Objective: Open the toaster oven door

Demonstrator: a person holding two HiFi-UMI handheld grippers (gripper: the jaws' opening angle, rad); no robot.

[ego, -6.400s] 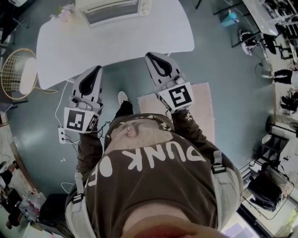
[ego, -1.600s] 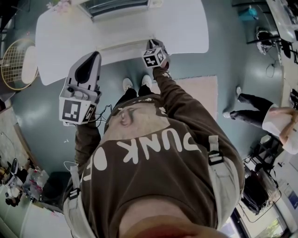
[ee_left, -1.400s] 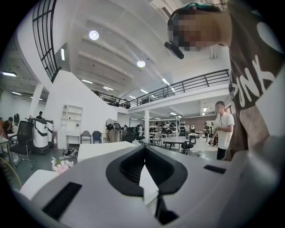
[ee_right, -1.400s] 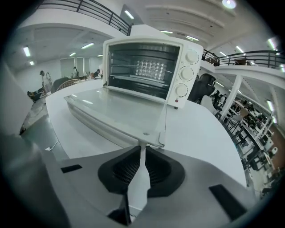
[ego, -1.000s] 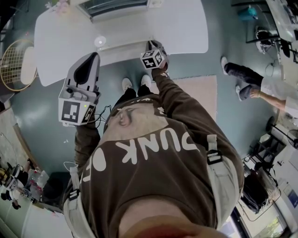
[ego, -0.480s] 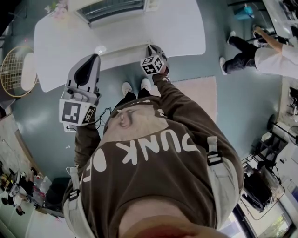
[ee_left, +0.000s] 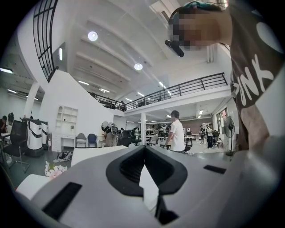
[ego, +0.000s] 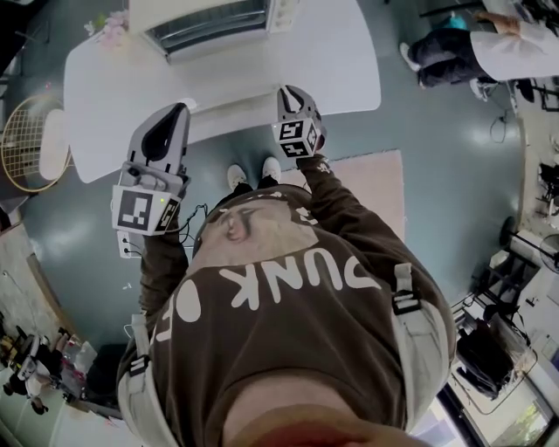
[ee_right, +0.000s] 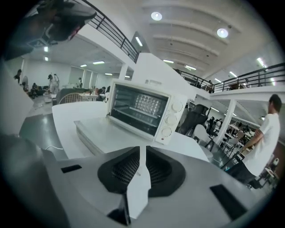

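Observation:
The white toaster oven (ego: 210, 22) stands at the far side of the white table (ego: 332, 52). Its glass door (ego: 231, 109) lies folded down flat, reaching toward the table's near edge. In the right gripper view the oven (ee_right: 142, 111) shows its open cavity and three knobs, with the door (ee_right: 107, 136) flat in front. My right gripper (ego: 293, 91) hovers above the door's near right corner, clear of it. Its jaws (ee_right: 143, 149) stand a thin slit apart with nothing between them. My left gripper (ego: 179, 109) hangs level at the table's near edge, its jaws (ee_left: 144, 153) closed and empty.
A pink flower bunch (ego: 109, 24) lies at the table's far left corner. A racket (ego: 26, 140) leans left of the table. A rug (ego: 367, 201) and a power strip (ego: 127, 244) are on the floor. A person (ego: 489, 44) bends at the upper right.
The door, shut in the earliest frame, now lies flat. My right gripper has lifted off its front edge and risen toward the camera. The left gripper stayed put. The bystander walked upward.

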